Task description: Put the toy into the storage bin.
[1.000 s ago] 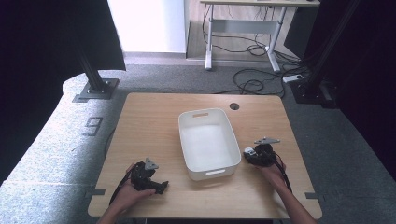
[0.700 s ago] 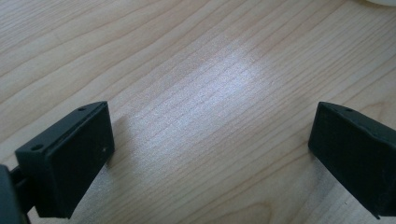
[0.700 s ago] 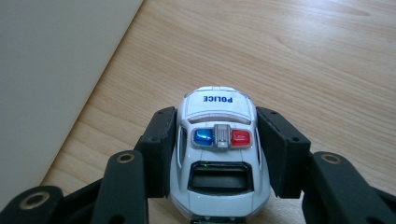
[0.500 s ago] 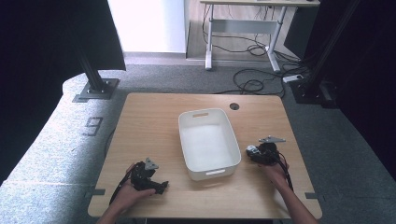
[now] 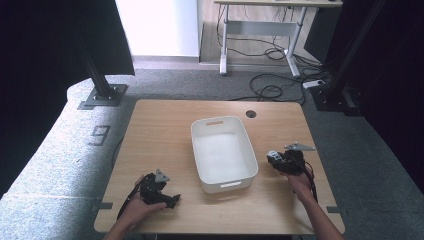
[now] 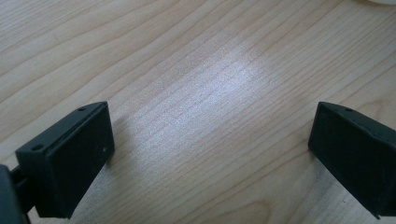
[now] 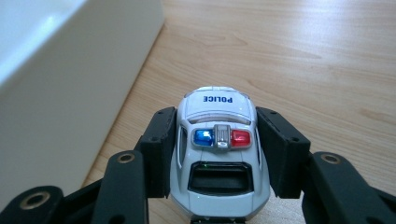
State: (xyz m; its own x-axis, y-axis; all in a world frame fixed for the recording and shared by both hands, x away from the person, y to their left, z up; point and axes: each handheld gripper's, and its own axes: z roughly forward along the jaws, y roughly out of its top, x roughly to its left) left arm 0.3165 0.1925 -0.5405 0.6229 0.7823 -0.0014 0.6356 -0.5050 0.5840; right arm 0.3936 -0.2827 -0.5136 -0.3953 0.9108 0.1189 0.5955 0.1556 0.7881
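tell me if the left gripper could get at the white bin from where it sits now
Probably yes. The left gripper rests open on the table, apart from the white bin, with bare wood between them. The right gripper holds the toy police car on the other side.

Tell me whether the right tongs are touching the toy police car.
Touching. In the right gripper view, the right tongs have both black jaws pressed flat against the sides of the toy police car, with no gap on either side.

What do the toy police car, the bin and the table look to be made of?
Toy police car: glossy white painted shell, metal or plastic, with clear coloured roof lights. White bin: smooth matt plastic, moulded handle slots. Table: light wood grain, possibly laminate.
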